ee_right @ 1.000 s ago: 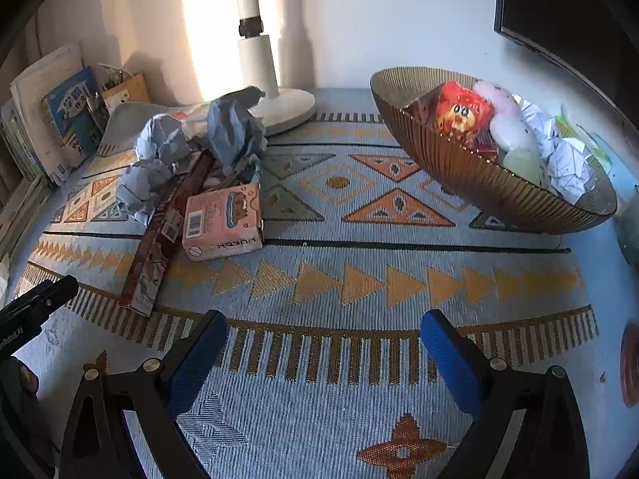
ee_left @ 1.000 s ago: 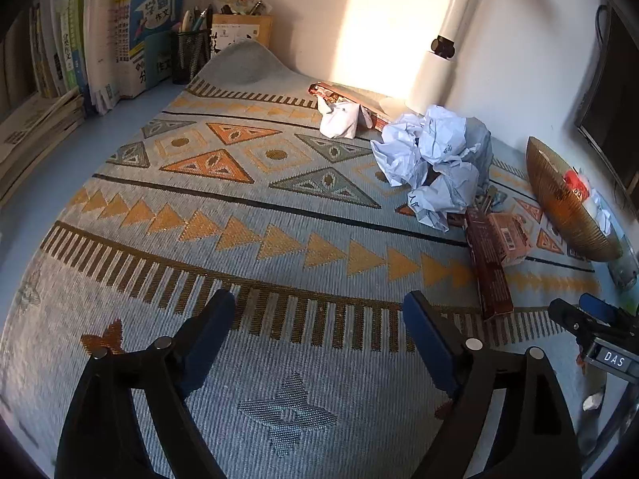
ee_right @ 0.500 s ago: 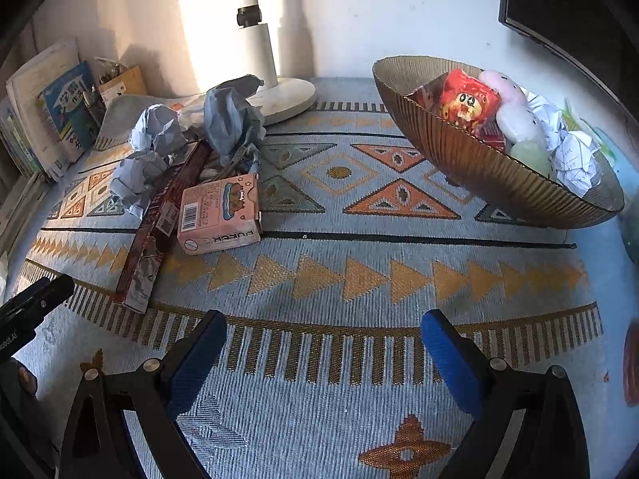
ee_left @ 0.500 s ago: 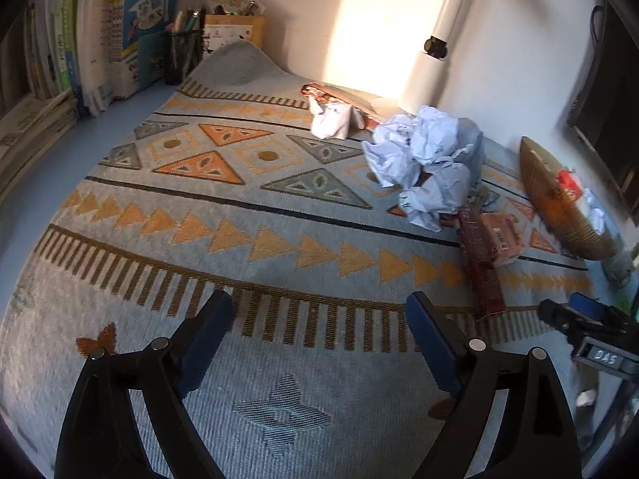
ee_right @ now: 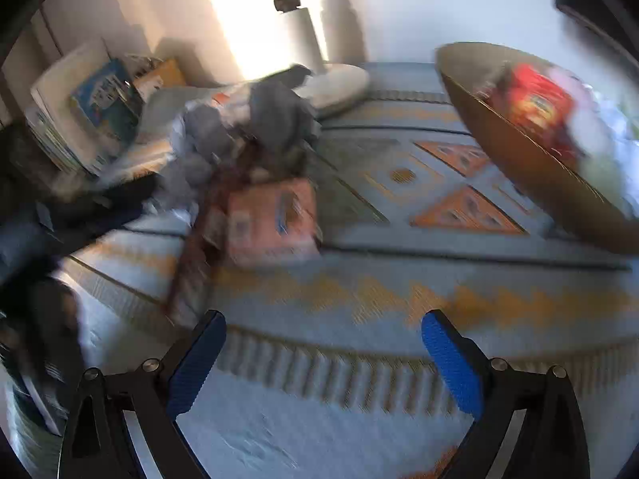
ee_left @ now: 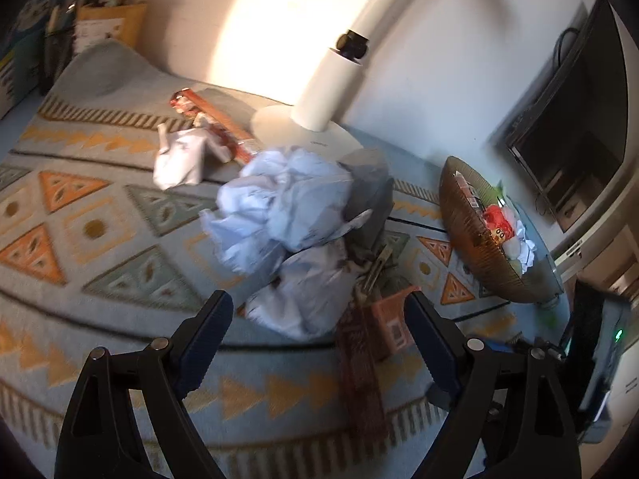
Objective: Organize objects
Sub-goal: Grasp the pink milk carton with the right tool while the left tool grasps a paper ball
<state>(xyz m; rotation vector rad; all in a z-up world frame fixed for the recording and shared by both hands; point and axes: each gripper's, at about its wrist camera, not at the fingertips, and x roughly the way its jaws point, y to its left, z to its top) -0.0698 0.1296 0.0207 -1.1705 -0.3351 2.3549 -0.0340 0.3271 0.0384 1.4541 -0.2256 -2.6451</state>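
A pile of crumpled pale paper balls (ee_left: 287, 223) lies on the patterned rug (ee_left: 96, 231); it shows blurred in the right wrist view (ee_right: 223, 131). A small pink carton (ee_left: 393, 321) (ee_right: 271, 219) and a long dark brown wrapper (ee_left: 361, 371) (ee_right: 191, 263) lie beside the pile. A brown ribbed bowl (ee_left: 475, 247) (ee_right: 531, 159) at the right holds a red packet and paper. My left gripper (ee_left: 319, 339) is open and empty just before the pile. My right gripper (ee_right: 323, 363) is open and empty, short of the carton.
A white lamp base (ee_left: 303, 135) stands behind the pile. Another crumpled paper (ee_left: 179, 159) and a red wrapper (ee_left: 211, 119) lie at the back. Books and a pen holder (ee_left: 60, 52) stand far left. A dark monitor (ee_left: 571, 139) hangs at the right.
My left gripper has moved forward and right, close up to the paper pile. My right gripper has moved forward and left toward the pink carton. Both stay open.
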